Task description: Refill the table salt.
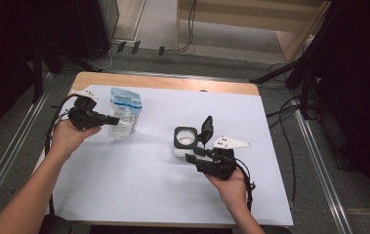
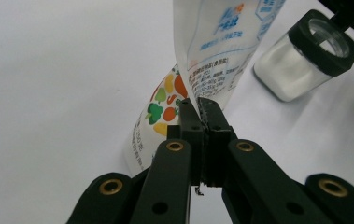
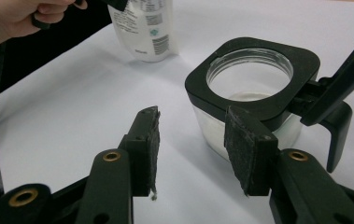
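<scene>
A white pouch [image 1: 124, 114] with blue print and fruit pictures stands at the back left of the white sheet. My left gripper [image 1: 115, 119] is shut on its edge. In the left gripper view the jaws [image 2: 198, 109] pinch the lower edge of the pouch [image 2: 221, 42]. A glass jar [image 1: 185, 139] with a square black collar holds white powder, and its hinged lid [image 1: 207, 127] is flipped up. My right gripper [image 1: 192, 155] is just in front of the jar. In the right gripper view my right gripper [image 3: 193, 135] stands open, and the jar [image 3: 254, 79] sits behind its right pad, not between the pads.
A white paper sheet [image 1: 163, 195] covers most of the wooden table [image 1: 173, 83]. Black stand legs [image 1: 280, 73] and cables [image 1: 285, 122] lie on the floor to the right and behind. The person's left hand [image 3: 20, 16] appears at the top left of the right gripper view.
</scene>
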`<state>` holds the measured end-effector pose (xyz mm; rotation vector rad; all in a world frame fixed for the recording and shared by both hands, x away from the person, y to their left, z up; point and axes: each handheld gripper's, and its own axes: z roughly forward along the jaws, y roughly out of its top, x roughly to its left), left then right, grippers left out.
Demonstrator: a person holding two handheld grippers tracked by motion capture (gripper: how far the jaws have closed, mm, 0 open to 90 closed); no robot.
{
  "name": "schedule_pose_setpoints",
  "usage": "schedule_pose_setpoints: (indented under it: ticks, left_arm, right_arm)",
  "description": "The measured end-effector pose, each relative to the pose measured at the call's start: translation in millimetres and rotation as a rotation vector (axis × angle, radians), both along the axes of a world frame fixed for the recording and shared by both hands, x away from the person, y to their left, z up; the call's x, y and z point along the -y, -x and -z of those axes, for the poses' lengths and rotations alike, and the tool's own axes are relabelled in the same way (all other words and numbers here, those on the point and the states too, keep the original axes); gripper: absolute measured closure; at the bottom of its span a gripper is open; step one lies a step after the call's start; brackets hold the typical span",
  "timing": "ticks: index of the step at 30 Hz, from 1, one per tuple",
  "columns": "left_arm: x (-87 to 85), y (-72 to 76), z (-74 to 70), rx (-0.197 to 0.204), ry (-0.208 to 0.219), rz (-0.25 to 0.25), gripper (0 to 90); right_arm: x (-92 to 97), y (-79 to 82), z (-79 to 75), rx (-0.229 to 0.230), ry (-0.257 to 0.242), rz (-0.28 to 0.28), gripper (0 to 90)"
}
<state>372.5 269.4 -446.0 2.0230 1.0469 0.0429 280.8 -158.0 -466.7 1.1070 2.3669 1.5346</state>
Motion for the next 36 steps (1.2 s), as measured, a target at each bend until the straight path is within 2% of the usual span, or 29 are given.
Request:
schedule_pose_setpoints:
  ticks: [2,4,7,10,12,15,16,18,22,24,27,29,32,34,36]
  left_arm:
    - [-4.7,4.7,4.5,-0.007,-0.010,-0.008,90.0]
    - [-8.8,6.0,7.2,-0.016,0.012,-0.015,90.0]
    - [-12.5,8.0,8.8,-0.021,0.018,-0.028,90.0]
    - [-13.2,10.8,9.1,-0.003,0.013,-0.037,89.8]
    - [-12.9,12.8,10.3,-0.005,0.028,-0.036,89.5]
    - [-14.2,12.5,10.4,-0.002,0.022,-0.035,88.1]
    - [-15.0,12.8,10.0,0.008,0.019,-0.038,87.8]
    - [-16.8,14.3,9.3,-0.004,0.030,-0.045,86.7]
    - [-16.2,16.1,8.6,0.004,0.036,-0.040,84.0]
    - [-15.7,17.1,6.9,0.012,0.052,-0.036,82.4]
    - [-15.5,18.7,5.4,0.022,0.061,-0.039,75.0]
    - [-14.7,22.1,1.9,0.028,0.033,-0.045,66.1]
    - [-15.0,24.7,-0.6,0.033,0.040,-0.027,58.5]
    - [-14.8,27.6,-1.8,0.041,0.052,-0.028,54.9]
    - [-14.0,29.6,-1.4,0.035,0.058,-0.020,51.5]
  right_arm:
    - [0.0,-1.0,1.0,-0.006,0.003,-0.001,56.2]
    - [0.1,-2.4,2.4,-0.006,0.006,0.000,56.3]
    - [0.1,-4.4,3.9,-0.014,0.013,0.005,56.3]
    - [1.9,-6.4,4.2,-0.017,0.012,0.010,56.5]
    - [2.9,-7.0,4.2,-0.020,0.011,0.015,57.2]
    - [4.1,-7.8,4.2,-0.027,0.004,0.011,58.8]
    - [5.4,-8.0,3.6,-0.024,0.004,0.006,61.2]
    - [6.8,-8.4,3.2,-0.025,0.008,0.010,62.9]
    - [10.5,-10.2,3.1,-0.026,0.007,0.015,66.4]
    - [14.1,-10.7,1.6,-0.047,-0.003,0.019,70.3]
    - [16.4,-12.0,0.9,-0.051,0.002,0.022,73.2]
    - [21.0,-13.7,0.2,-0.066,-0.009,0.035,77.0]
    - [23.8,-13.4,0.9,-0.088,-0.001,0.034,81.6]
    - [24.4,-13.0,0.9,-0.087,0.010,0.037,83.0]
    - [27.4,-14.1,0.6,-0.079,0.018,0.041,88.8]
